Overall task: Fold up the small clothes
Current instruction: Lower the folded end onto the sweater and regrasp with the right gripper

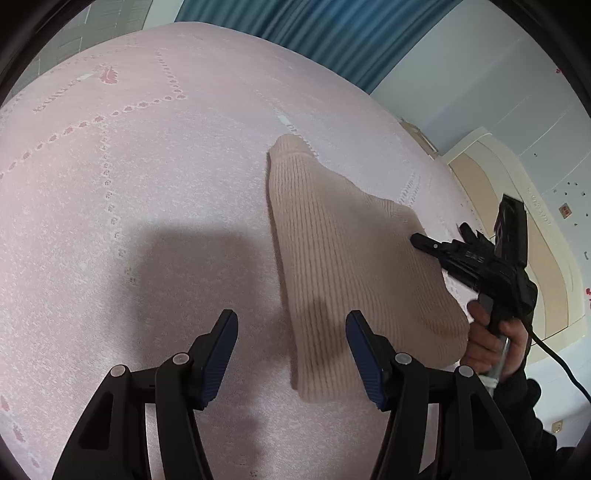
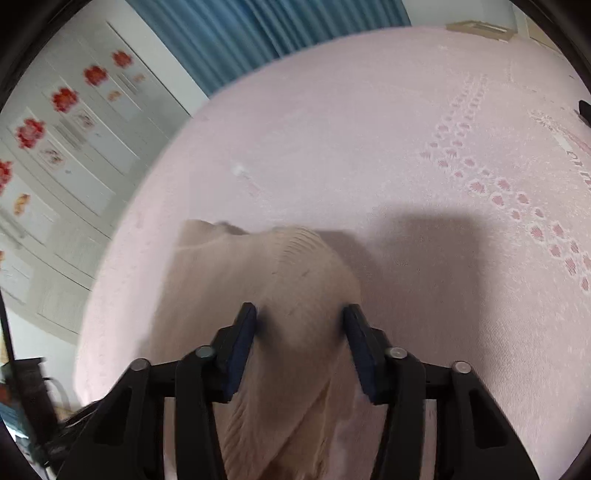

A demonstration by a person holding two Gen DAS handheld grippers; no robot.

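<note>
While both grippers' fingers (image 1: 221, 332) gape, the beige ribbed knit (image 1: 351, 258) lies partly folded.

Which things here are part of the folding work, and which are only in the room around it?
Part of the job:
- beige ribbed knit garment
- left hand-held gripper, open, empty
- right hand-held gripper, open around a raised fold of the garment
- pink bedspread, the work surface

Only nearby:
- blue curtain
- flower pictures on the wall
- cream headboard
</note>
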